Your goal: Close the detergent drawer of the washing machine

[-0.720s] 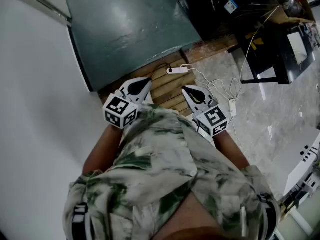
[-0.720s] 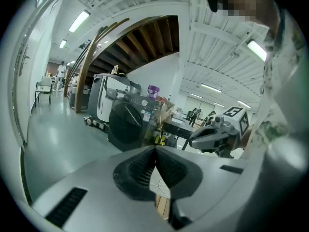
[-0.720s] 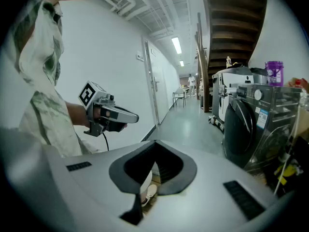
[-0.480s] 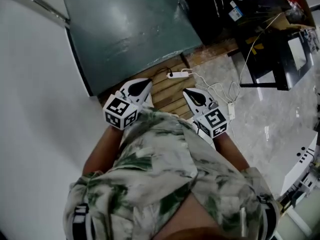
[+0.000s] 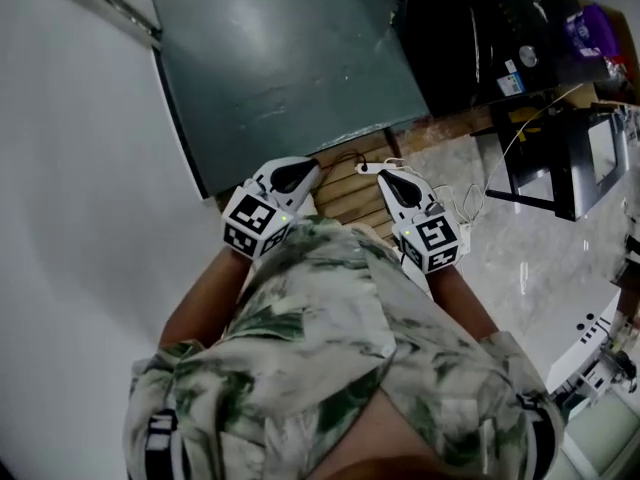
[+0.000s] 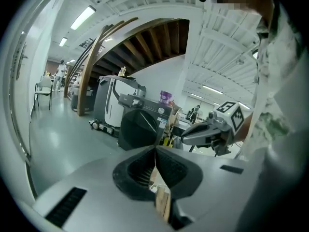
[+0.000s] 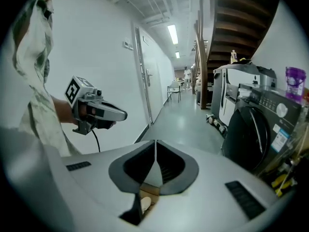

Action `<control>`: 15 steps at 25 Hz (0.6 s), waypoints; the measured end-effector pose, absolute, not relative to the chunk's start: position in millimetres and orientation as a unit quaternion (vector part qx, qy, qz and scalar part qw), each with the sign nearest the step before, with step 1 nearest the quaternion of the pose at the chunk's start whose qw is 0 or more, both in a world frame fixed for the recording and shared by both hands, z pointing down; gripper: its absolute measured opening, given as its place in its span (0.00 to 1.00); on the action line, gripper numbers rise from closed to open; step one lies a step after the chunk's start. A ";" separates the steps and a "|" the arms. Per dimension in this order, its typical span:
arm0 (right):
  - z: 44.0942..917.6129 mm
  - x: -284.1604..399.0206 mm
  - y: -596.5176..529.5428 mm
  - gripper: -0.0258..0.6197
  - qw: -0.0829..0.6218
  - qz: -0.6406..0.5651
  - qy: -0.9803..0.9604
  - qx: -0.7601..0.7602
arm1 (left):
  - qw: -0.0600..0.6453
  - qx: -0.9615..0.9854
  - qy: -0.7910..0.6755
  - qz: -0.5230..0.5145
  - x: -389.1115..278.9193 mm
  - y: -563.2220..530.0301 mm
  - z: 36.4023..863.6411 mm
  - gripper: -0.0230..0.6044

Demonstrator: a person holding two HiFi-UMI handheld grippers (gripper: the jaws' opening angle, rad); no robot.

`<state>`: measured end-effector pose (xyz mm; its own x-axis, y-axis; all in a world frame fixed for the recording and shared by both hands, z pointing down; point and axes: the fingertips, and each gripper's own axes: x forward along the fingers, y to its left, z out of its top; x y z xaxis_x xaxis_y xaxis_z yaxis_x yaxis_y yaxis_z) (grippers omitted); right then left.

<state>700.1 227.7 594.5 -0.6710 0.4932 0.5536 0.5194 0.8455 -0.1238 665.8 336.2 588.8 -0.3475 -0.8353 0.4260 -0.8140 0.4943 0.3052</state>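
Both grippers are clenched on nothing. The left gripper [image 6: 155, 149] shows its pads meeting in a thin line in the left gripper view, and the right gripper [image 7: 155, 143] shows the same in its own view. I hold them tucked against my shirt [image 5: 330, 328], side by side and tilted a little downward. That looks to me like a carrying pose, not a reach, since nothing is within range of either tip.

The washing machine [image 7: 253, 124], a dark front-loader, stands well ahead of me and off to my right, with a purple bottle [image 7: 295, 81] on its top. The detergent drawer should be in the upper front of that machine, but that strip is too small and dark for me to tell whether it stands out.

Between me and the washing machine lie a wooden pallet [image 5: 350, 193] and loose cables [image 5: 465, 203] on the floor [image 5: 540, 258], just past the gripper tips.

I judge the task to be at the approach, with no closing begun. Clenched jaws suit it, because a drawer wants a push from a blunt tip and no grasp. The right gripper is nearer the washing machine, so it seems the likelier pusher. The cables underfoot are the hazard on the way.
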 end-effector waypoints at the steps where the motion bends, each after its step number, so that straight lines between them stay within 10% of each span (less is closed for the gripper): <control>1: 584.6 689.4 236.5 0.08 0.294 -0.027 -0.914 -0.276 | 0.272 0.504 -0.820 -0.012 657.6 345.8 580.3 0.08; 15: 559.0 560.5 314.7 0.15 0.308 -0.040 -0.889 -0.338 | 0.267 0.456 -0.848 -0.037 546.7 418.0 542.2 0.08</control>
